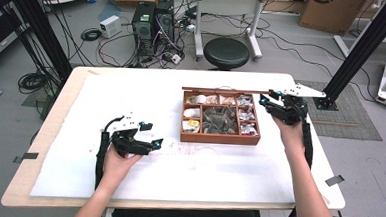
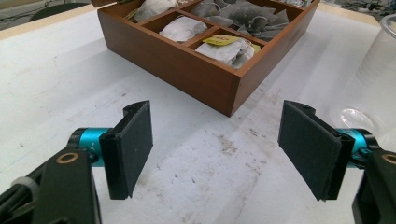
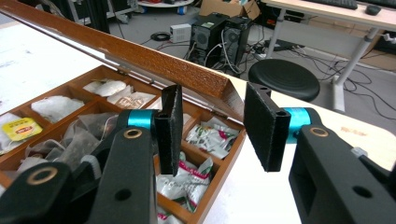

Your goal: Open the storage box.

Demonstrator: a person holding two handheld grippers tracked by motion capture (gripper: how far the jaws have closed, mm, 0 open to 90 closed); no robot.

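Tea box [image 1: 219, 138] between claws; right claw [image 3: 212, 126] agape at lid corner; left claw [image 2: 217, 149] agape, apart.

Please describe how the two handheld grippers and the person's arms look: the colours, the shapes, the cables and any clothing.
Both the left gripper and the right gripper have black bodies with two flat rectangular black pads, turquoise collars and brass-coloured rivets. A pale three-cornered plate tops each, and a black cable trails along each forearm. The forearms are bare, with no sleeves in view.
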